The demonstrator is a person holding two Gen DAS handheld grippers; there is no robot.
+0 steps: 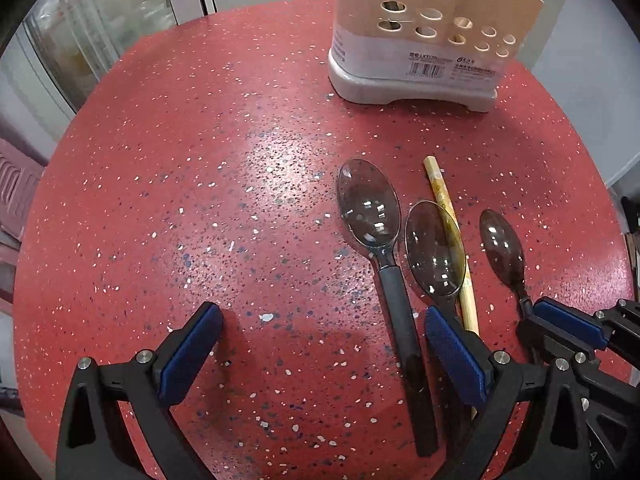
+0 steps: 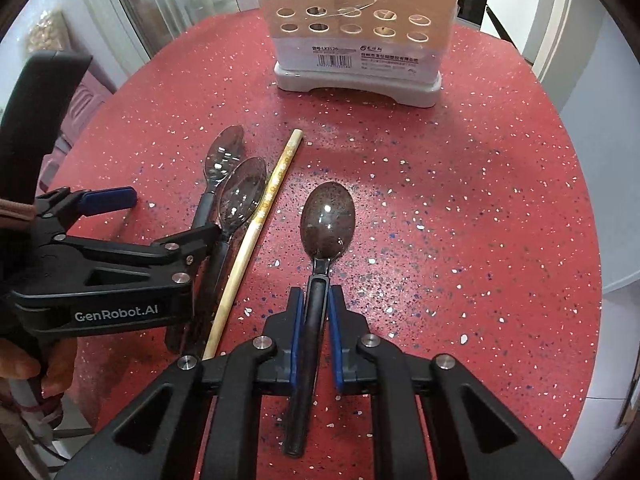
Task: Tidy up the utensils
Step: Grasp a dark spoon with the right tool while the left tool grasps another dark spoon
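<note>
Right wrist view: the right gripper [image 2: 316, 312] is clamped on the dark handle of a spoon [image 2: 327, 220], pads pressing both sides just behind the neck, bowl pointing ahead toward the holder [image 2: 356, 52]. The spoon seems to lie flat on the red table [image 2: 480, 208], or barely off it; I cannot tell which.

Left of it lie a chopstick [image 2: 256, 232] and two more spoons [image 2: 236, 184], the nearer bowl overlapping the chopstick. The left gripper [image 1: 316, 356] stands wide apart with nothing between its pads, one finger touching or just over those spoon handles.

The step in hand looks like lifting this spoon for the holder. To do it well, I'd raise it straight up before moving forward, keep the grip firm since the smooth handle could pivot, then tip the handle down over the holder's open top. The left gripper is best kept clear of the path.
</note>
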